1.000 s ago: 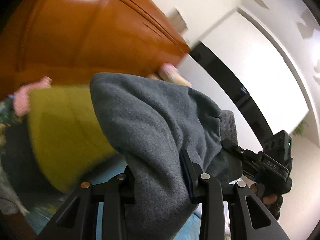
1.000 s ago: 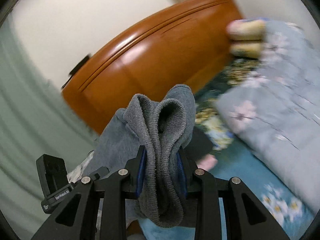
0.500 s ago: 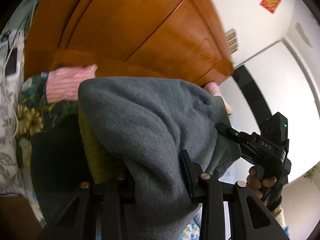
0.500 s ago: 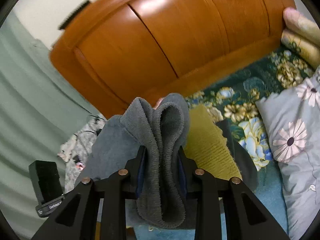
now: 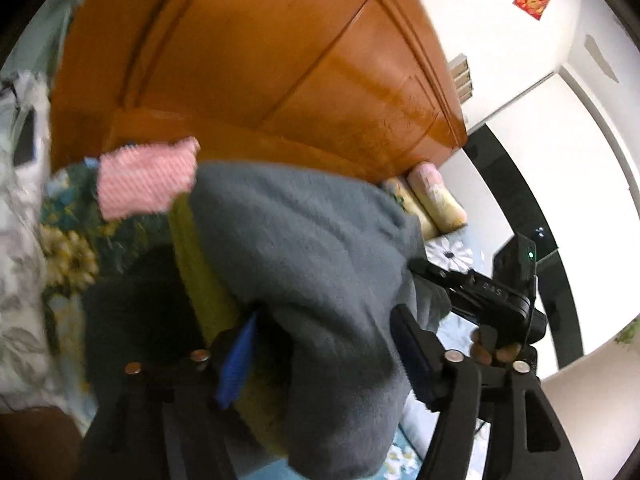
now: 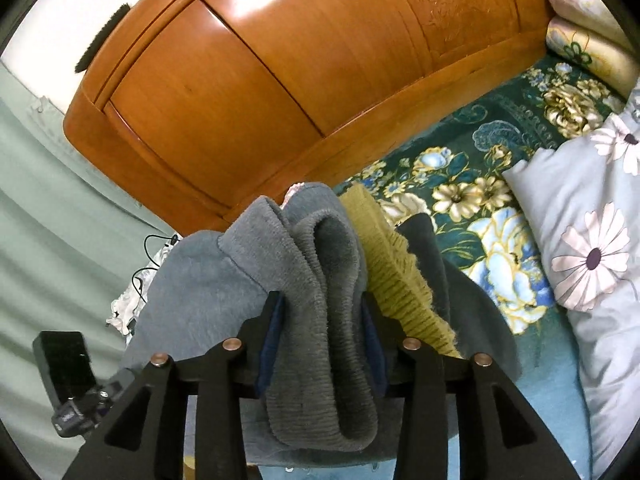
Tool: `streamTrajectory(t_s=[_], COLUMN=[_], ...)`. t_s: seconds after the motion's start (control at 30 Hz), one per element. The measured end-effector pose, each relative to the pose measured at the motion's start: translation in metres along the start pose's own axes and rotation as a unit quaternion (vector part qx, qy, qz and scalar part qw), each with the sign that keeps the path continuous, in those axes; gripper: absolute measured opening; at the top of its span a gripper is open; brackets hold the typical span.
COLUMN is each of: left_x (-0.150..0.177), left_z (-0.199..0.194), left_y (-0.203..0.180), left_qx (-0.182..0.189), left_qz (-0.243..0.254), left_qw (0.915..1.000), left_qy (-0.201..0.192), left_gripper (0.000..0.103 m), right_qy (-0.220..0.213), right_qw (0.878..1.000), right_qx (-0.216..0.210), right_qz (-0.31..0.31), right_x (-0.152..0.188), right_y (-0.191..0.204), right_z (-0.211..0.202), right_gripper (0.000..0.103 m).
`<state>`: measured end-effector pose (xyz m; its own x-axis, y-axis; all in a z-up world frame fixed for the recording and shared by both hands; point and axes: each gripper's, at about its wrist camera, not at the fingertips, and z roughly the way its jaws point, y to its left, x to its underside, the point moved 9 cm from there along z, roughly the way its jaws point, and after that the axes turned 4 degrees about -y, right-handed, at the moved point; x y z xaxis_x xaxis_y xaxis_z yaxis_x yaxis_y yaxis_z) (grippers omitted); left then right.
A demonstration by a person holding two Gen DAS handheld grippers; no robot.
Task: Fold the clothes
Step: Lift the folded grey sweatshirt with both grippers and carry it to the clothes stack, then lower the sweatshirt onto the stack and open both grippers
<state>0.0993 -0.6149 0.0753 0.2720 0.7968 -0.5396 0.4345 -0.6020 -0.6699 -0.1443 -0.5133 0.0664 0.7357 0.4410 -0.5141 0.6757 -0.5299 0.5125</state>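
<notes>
A folded grey sweater (image 5: 312, 260) lies over a mustard knit (image 5: 200, 264) and a dark garment (image 5: 140, 312) stacked on the bed. My left gripper (image 5: 324, 332) has its jaws opening wide. The grey cloth sits loose between them, and the blue left pad (image 5: 236, 360) stands off it. In the right wrist view, the right gripper (image 6: 322, 320) still has the sweater's ribbed hem (image 6: 332, 360) bunched between its pads, though its jaws are opening. The mustard knit (image 6: 392, 280) and dark garment (image 6: 432, 264) show just right of that hem.
An orange wooden headboard (image 6: 300, 80) rises right behind the stack. A pink knit (image 5: 148, 184) lies at the stack's far left. A flowered grey quilt (image 6: 580, 220) and pillows (image 6: 584, 32) fill the right. A person's fingers (image 5: 492, 352) hold the right gripper.
Both grippers have sunk toward the bed, bringing the grey sweater down onto the mustard knit. The left jaws have spread wide off the cloth. The right jaws have widened slightly.
</notes>
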Motion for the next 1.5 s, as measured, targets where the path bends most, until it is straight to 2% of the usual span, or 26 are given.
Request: streamTrajectory(t_s=[0.13,0.23,0.33,0.4,0.5,0.57,0.77,0.93,1.1,1.2,1.33,1.5], left_x=[-0.014,-0.021,-0.025,-0.023,-0.019,-0.016,-0.003,-0.005,-0.005,0.01,0.042,0.09], left_z=[-0.021,-0.022,-0.006,0.011,0.03,0.035,0.048,0.037,-0.004,-0.029,-0.054,-0.058], left_y=[0.0,-0.018,-0.042,-0.044,-0.033,-0.027,-0.017,-0.026,-0.048,-0.054,-0.05,-0.036], left_qx=[-0.032,-0.04,-0.029,-0.031,-0.049,-0.054,-0.063,-0.067,-0.049,-0.055,-0.065,-0.072], left_qz=[0.029,0.082,0.129,0.144,0.141,0.149,0.154,0.157,0.157,0.169,0.175,0.158], left_qw=[0.9984,0.9946,0.9903,0.9889,0.9888,0.9875,0.9859,0.9853,0.9862,0.9834,0.9812,0.9843], left_qy=[-0.038,-0.049,-0.043,-0.023,0.001,0.0,0.018,0.013,-0.019,-0.035,-0.05,-0.03], left_gripper=[0.073,0.073,0.073,0.073,0.073,0.073,0.073,0.073,0.073,0.074,0.083,0.084], right_qy=[-0.025,-0.057,-0.07,-0.075,-0.07,-0.058,-0.053,-0.063,-0.105,-0.118,-0.109,-0.08], right_qw=[0.999,0.996,0.994,0.991,0.987,0.987,0.989,0.989,0.986,0.984,0.985,0.99], right_qx=[0.029,0.056,0.031,0.024,0.03,0.042,0.079,0.085,0.07,0.068,0.072,0.082], right_qz=[-0.023,-0.049,-0.076,-0.108,-0.139,-0.142,-0.111,-0.108,-0.11,-0.111,-0.11,-0.079], right_x=[-0.009,-0.018,-0.013,-0.004,0.009,0.017,0.03,0.027,0.03,0.049,0.091,0.14], right_y=[0.005,0.016,0.043,0.06,0.069,0.063,0.031,0.038,0.056,0.062,0.063,0.05], right_z=[-0.025,-0.049,-0.053,-0.048,-0.035,-0.02,0.008,-0.01,-0.054,-0.072,-0.073,-0.054], right_gripper=[0.042,0.042,0.042,0.042,0.042,0.042,0.042,0.042,0.042,0.043,0.044,0.045])
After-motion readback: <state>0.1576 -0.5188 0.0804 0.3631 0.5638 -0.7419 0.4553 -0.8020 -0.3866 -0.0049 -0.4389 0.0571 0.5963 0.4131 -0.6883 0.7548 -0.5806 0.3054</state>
